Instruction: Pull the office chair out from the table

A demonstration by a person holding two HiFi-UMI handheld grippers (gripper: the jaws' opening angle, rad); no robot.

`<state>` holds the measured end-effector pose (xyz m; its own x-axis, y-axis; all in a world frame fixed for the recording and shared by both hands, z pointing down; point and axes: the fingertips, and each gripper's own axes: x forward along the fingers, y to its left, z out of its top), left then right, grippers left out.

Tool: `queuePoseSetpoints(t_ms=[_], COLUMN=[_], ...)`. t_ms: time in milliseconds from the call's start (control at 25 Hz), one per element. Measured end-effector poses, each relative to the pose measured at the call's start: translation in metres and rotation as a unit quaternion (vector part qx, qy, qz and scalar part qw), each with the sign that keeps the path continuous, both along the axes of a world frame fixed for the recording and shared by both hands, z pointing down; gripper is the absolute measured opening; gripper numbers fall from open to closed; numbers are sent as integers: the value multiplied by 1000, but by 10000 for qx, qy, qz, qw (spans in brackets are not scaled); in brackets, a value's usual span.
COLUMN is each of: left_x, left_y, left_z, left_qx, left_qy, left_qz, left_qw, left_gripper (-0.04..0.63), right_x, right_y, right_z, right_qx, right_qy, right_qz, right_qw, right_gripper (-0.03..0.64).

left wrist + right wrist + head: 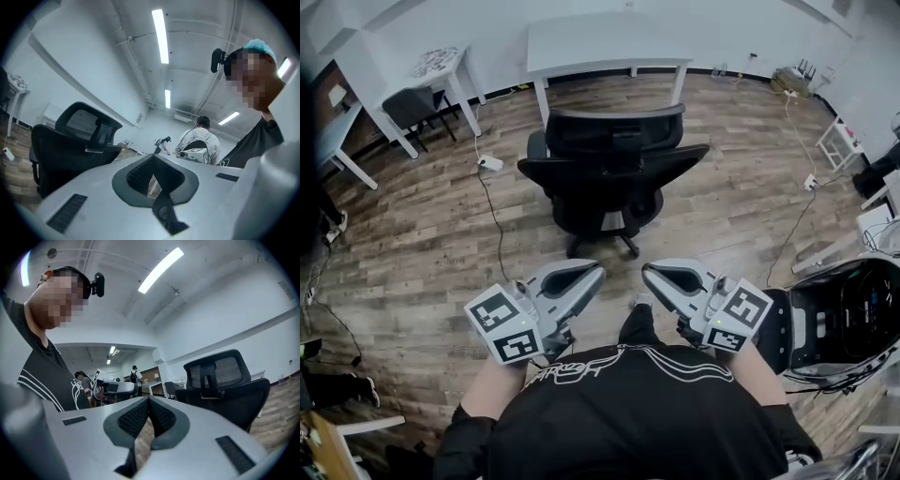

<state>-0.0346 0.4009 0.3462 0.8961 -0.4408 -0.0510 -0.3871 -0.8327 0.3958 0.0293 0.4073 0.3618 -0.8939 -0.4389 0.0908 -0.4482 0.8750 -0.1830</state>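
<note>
Both the left tool (598, 273) and right tool (648, 273) are closed, empty; office chair (614, 173) stands clear of the table (600, 45) edge.

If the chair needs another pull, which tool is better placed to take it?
Left, but only marginally. The left tool and right tool are both shut and empty, near the person's body, touching nothing. The office chair stands clear of the table, its middle slightly toward the left tool's side.
</note>
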Motion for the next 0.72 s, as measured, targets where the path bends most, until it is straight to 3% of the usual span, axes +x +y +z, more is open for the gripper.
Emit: queuePoseSetpoints(t_ms=[240, 720], left_x=[10, 7], left_y=[2, -11], left_z=[-6, 4], left_qx=[210, -106], left_qy=[-219, -5], left_qz=[108, 163], left_qw=[9995, 9998], left_gripper=[8, 9], right_x=[1, 1], right_y=[1, -8], right_z=[-5, -4], right_qx=[25, -91], right_qy=[-9, 23], right_qz=[20, 138], right_qw=[10000, 9999], right_gripper=[35, 35])
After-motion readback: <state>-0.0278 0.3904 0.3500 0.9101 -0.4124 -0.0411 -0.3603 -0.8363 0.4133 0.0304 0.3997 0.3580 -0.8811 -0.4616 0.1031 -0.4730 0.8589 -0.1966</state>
